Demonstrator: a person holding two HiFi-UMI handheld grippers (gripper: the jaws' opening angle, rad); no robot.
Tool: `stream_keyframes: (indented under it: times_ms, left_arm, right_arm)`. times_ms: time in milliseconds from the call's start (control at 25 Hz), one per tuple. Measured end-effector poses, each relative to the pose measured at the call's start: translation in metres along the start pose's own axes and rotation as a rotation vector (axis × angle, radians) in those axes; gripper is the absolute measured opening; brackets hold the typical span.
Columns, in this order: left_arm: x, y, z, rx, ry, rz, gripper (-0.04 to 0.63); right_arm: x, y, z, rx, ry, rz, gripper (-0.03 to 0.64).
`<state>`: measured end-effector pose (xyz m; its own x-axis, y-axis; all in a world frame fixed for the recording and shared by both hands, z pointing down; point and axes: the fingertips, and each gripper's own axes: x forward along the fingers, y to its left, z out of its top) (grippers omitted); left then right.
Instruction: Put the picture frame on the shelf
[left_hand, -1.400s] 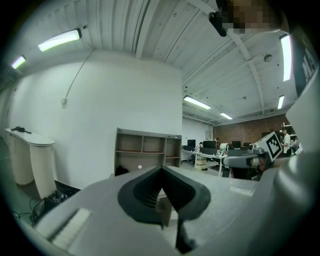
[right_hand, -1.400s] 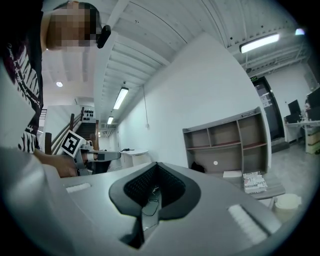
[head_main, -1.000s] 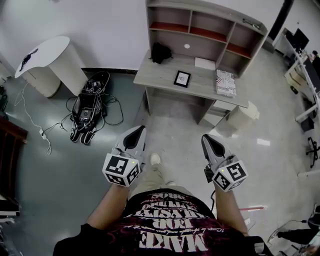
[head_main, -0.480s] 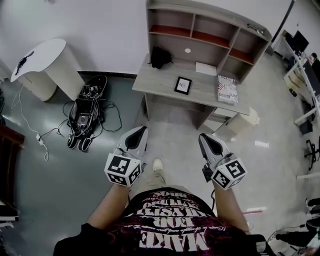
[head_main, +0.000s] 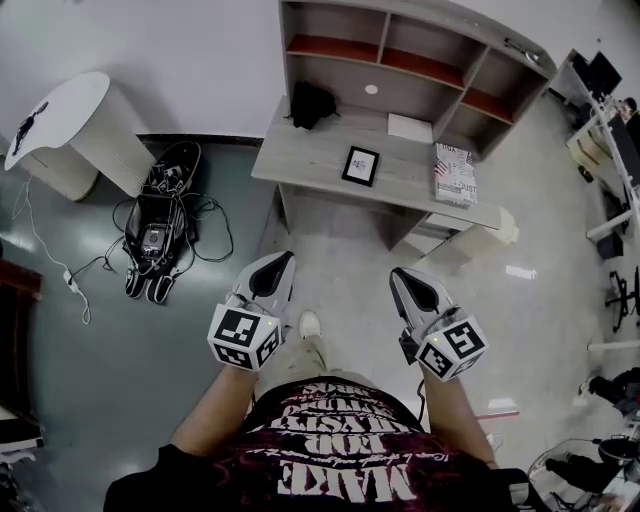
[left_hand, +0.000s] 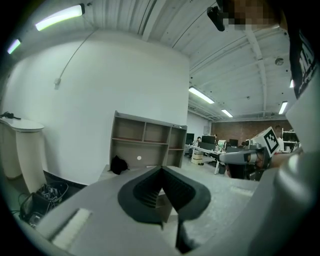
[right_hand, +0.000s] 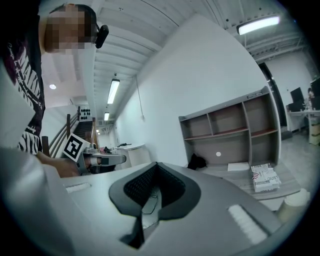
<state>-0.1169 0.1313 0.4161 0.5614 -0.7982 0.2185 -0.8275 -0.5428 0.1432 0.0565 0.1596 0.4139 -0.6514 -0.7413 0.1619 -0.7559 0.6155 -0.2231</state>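
Observation:
The small black picture frame (head_main: 360, 165) lies flat on the grey desk (head_main: 300, 165), below the open shelf unit (head_main: 400, 50). Both grippers are held low in front of my body, well short of the desk. My left gripper (head_main: 279, 262) is shut and holds nothing. My right gripper (head_main: 404, 278) is also shut and holds nothing. In the left gripper view the shelf unit (left_hand: 145, 142) stands ahead beyond the closed jaws, and the right gripper (left_hand: 250, 156) shows at the right. The right gripper view shows the shelf unit (right_hand: 230, 130) too.
On the desk are a black bag (head_main: 312, 103), a white sheet (head_main: 410, 127) and a stack of magazines (head_main: 455, 172). A white bin (head_main: 482, 238) stands by the desk's right leg. To the left are a white round table (head_main: 70, 125) and a tangle of cables (head_main: 155, 225).
The desk and shelf have drawn slightly nearer and shifted left in the head view. Both grippers stay shut and in much the same place in front of me.

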Motion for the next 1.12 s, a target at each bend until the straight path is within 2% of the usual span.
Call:
stream_keyframes:
  times_ms: [440, 880, 1120]
  left_arm:
    - [0.061, 0.024, 0.025, 0.015, -0.001, -0.04, 0.002]
    - [0.091, 0.072, 0.045, -0.001, -0.028, -0.049, 0.002]
    - [0.111, 0.092, 0.055, -0.01, -0.045, -0.093, 0.002]
  right_arm:
    - [0.041, -0.045, 0.022, 0.01, -0.011, -0.026, 0.028]
    - [0.093, -0.058, 0.046, -0.02, -0.006, -0.039, 0.028]
    - [0.116, -0.063, 0.064, -0.043, -0.009, -0.079, 0.028]
